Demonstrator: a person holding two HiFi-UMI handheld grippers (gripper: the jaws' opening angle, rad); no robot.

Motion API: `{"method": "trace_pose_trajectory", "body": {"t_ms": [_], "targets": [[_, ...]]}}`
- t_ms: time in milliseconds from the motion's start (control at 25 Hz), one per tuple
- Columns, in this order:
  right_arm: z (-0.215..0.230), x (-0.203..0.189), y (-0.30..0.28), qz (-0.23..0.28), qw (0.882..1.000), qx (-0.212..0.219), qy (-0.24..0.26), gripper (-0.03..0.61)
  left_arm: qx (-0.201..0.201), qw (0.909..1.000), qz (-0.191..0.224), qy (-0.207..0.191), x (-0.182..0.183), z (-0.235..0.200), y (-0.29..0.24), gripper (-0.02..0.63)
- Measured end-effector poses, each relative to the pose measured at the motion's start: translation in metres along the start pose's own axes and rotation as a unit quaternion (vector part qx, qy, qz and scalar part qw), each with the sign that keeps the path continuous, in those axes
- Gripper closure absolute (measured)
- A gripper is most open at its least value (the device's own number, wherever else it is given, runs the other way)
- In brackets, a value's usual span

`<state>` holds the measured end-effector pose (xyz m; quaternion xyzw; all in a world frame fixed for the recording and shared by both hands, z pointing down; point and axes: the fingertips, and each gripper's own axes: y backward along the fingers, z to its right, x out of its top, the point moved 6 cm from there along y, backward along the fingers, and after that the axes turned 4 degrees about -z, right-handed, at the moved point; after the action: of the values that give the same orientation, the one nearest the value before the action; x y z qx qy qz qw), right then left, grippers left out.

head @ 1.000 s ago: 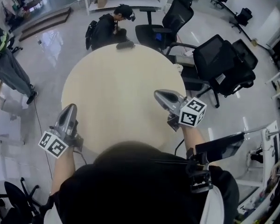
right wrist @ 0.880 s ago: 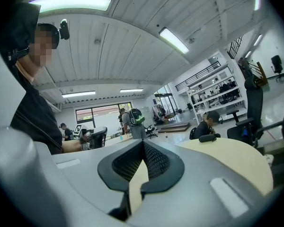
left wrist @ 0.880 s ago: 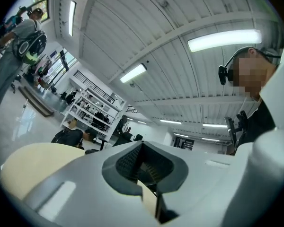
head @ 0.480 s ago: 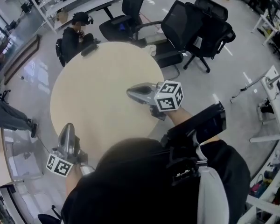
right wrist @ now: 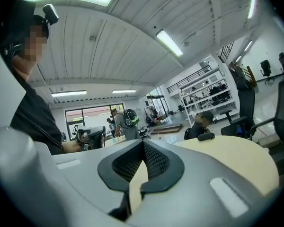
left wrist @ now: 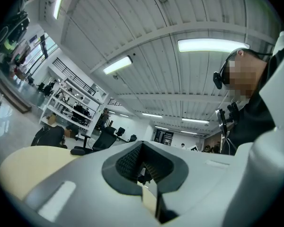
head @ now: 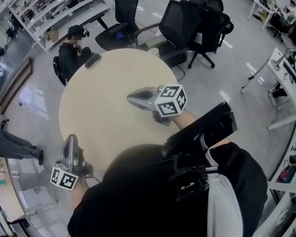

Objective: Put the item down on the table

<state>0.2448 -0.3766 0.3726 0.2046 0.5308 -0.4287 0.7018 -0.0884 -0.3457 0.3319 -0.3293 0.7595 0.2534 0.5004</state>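
Note:
A round beige table (head: 98,107) fills the middle of the head view. My right gripper (head: 130,98) hovers over its right half, pointing left, jaws shut with nothing between them. My left gripper (head: 70,141) sits at the table's near left edge, pointing away from me, also shut and empty. A small dark flat item (head: 92,60) lies on the far edge of the table, far from both grippers. It also shows in the right gripper view (right wrist: 206,136). In each gripper view the pads meet: left gripper (left wrist: 142,144), right gripper (right wrist: 143,143).
A person (head: 71,53) sits just beyond the table's far edge near the dark item. Black office chairs (head: 187,19) stand behind the table at the right. White shelving (head: 64,4) lines the back left. A desk (head: 286,78) stands at the far right.
My right gripper has swung left from the table's right edge to over the tabletop. My left gripper stays by the near left edge. The head view has turned.

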Motion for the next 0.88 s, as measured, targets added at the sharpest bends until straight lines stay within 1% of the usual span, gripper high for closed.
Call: {"method": "trace_pose_trajectory", "body": {"t_ms": [160, 280, 440, 600, 880], "targets": [[-0.012, 0.002, -0.02, -0.02, 0.999, -0.004, 0.032, 0.566, -0.001, 0.9999, 0.011, 0.007, 0.002, -0.016, 0.006, 0.615], [-0.008, 0.004, -0.018, -0.027, 0.999, -0.008, 0.037, 0.566, -0.002, 0.9997, 0.018, 0.014, -0.005, -0.016, 0.005, 0.615], [0.001, 0.01, -0.01, -0.031, 0.999, -0.01, 0.038, 0.566, 0.005, 0.9995, 0.017, 0.026, -0.013, -0.018, 0.0, 0.615], [0.007, 0.013, -0.014, -0.038, 0.998, -0.001, 0.041, 0.566, 0.009, 0.9992, 0.021, 0.033, -0.014, -0.02, -0.004, 0.615], [0.004, 0.017, -0.026, -0.041, 0.998, 0.018, 0.053, 0.566, 0.015, 0.999, 0.018, 0.038, -0.018, -0.021, -0.002, 0.615]]}}
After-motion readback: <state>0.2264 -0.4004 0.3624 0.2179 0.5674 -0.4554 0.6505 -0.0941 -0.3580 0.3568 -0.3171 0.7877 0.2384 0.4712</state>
